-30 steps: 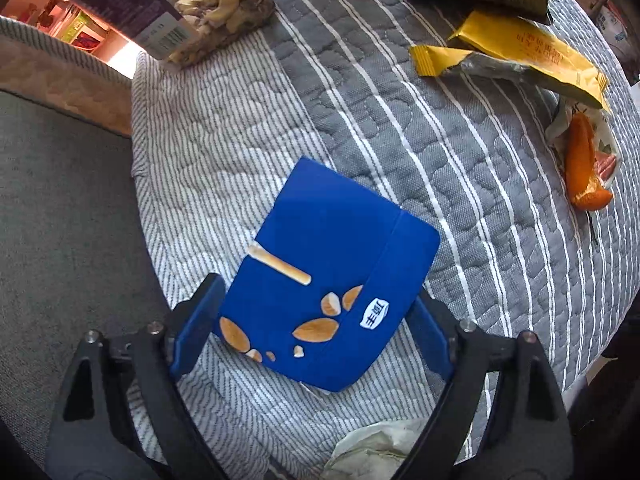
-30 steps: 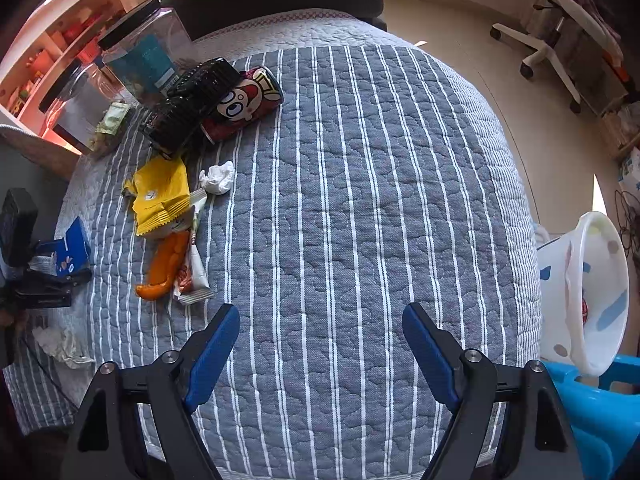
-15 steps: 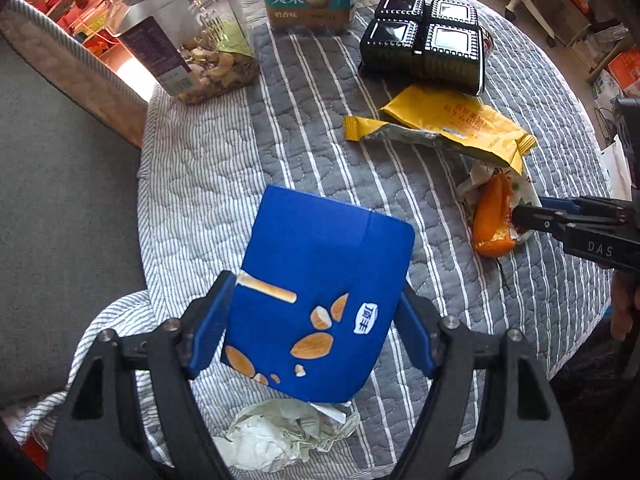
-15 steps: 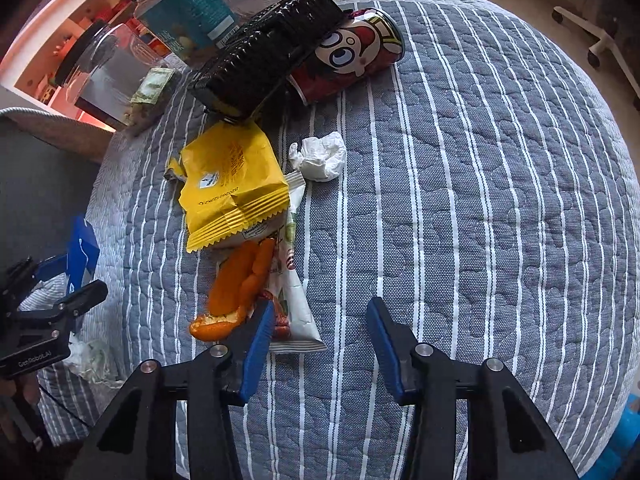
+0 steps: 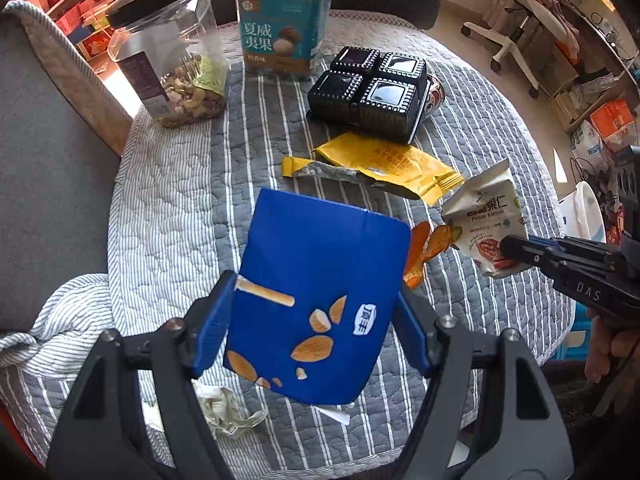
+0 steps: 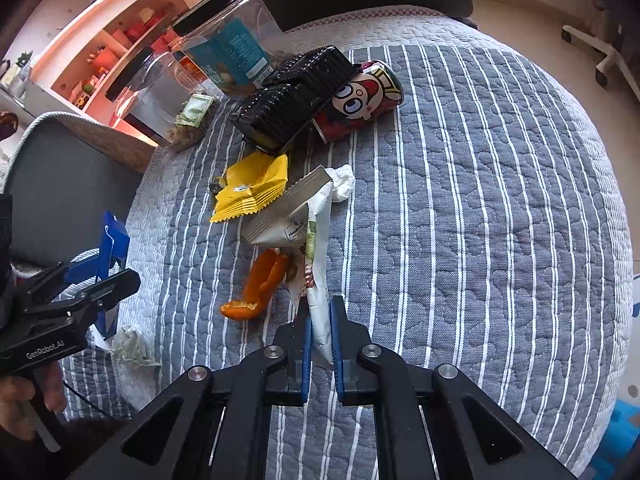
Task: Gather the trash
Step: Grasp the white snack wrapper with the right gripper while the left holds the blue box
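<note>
Blue card fills the left wrist view: a blue box point(image 5: 316, 300) printed with nuts sits between the pads of the left gripper point(image 5: 312, 324), both pads pressing its sides, lifted clear of the striped quilt point(image 5: 168, 216) that covers the round table. Under it lies a crumpled paper point(image 5: 224, 408).

The right gripper point(image 6: 320, 316) has its jaws pressed together on the lower end of a white pecan bag point(image 6: 316, 248), which stands up off the quilt with its torn top pointing away. Orange peel point(image 6: 260, 284) lies just beside the bag, on its left in the right wrist view. A yellow wrapper point(image 6: 252, 188) lies beyond the peel, and a white tissue wad point(image 6: 344, 180) sits near the bag's top end.

Further back, a black tray point(image 5: 368, 88) leans on a red can point(image 6: 360, 100) lying on its side. Two clear jars with black lids stand at the far edge: a nut jar point(image 5: 168, 56) and a teal-labelled jar point(image 5: 284, 20).

A hand point(image 6: 24, 404) shows at the left gripper's handle. A white bin point(image 5: 580, 216) sits beyond the table's right edge.
</note>
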`<state>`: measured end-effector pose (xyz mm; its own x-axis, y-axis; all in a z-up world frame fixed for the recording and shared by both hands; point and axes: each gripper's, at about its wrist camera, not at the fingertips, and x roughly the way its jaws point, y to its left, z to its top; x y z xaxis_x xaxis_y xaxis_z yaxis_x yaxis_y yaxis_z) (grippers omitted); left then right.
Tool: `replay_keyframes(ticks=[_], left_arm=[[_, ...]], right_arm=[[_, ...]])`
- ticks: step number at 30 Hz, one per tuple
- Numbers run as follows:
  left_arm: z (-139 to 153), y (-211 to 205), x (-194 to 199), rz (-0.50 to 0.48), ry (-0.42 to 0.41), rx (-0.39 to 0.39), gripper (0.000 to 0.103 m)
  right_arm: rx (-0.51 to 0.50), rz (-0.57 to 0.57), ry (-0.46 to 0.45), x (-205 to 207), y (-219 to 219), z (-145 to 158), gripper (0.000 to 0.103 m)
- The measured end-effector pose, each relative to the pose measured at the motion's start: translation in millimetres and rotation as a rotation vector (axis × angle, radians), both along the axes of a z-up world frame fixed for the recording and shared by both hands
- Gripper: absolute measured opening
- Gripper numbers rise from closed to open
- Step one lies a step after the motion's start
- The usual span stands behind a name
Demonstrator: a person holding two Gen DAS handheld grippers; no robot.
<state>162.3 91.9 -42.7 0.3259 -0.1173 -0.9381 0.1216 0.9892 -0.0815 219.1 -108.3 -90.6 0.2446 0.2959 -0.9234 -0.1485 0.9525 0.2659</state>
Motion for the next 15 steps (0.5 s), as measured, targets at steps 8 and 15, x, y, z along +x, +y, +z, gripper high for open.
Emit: replay_keyframes(ticks=[8, 15], left_arm=[[9, -30, 2, -0.019, -0.041, -0.020, 0.074], [20, -79, 5, -0.077, -0.073, -0.053, 0.074]], right_arm=[[-0.025, -0.050, -0.044, -25, -41, 31, 0.009], [-0.033, -0.100, -0.078, -47, -80, 54, 0.009]])
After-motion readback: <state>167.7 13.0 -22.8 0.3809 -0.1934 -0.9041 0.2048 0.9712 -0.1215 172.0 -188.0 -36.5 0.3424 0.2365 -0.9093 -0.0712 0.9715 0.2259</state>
